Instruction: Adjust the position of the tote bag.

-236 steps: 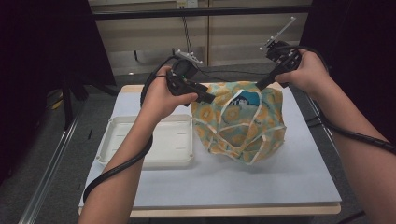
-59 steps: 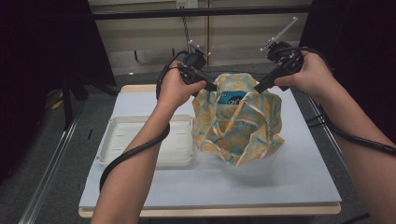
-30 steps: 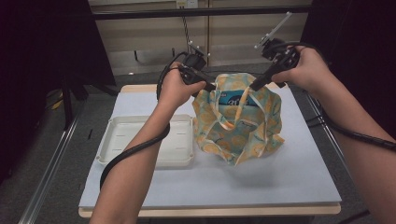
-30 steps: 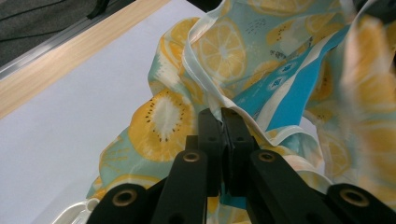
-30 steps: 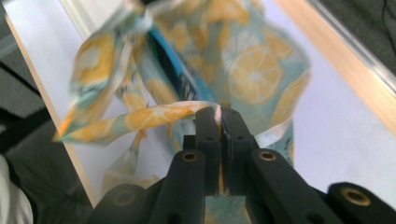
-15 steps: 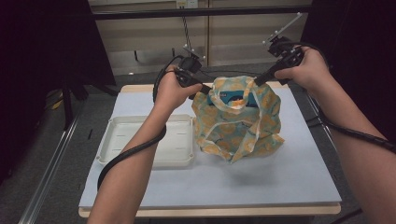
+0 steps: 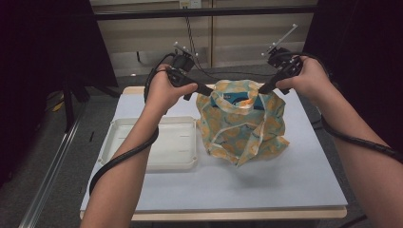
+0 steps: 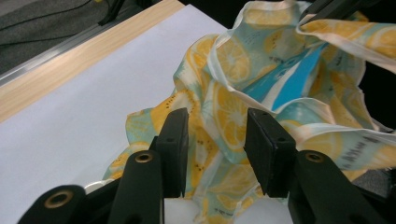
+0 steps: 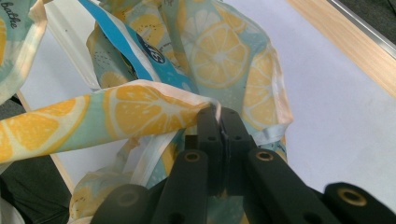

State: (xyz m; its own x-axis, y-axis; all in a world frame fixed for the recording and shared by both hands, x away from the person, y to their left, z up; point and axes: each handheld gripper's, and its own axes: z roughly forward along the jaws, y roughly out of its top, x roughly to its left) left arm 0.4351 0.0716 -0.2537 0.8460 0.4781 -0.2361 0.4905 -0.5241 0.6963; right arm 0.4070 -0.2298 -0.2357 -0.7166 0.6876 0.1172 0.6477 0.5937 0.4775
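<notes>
Right tongs [image 9: 219, 114] pinch the lemon-print bag [image 7: 242, 123] rim; left tongs [image 8: 217, 140], just opening, stand spread, gripping nothing: regrip the near-left rim squarely.

One bag [image 7: 242, 123], one tray [image 7: 157, 145]

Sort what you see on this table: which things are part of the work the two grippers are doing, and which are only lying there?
In the job:
- lemon-print cloth bag
- right gripper, shut on the bag's rim
- left gripper, jaws just opened, cloth between them, not pressed
- blue packet inside the bag

Lying about:
- white tray, left of the bag
</notes>
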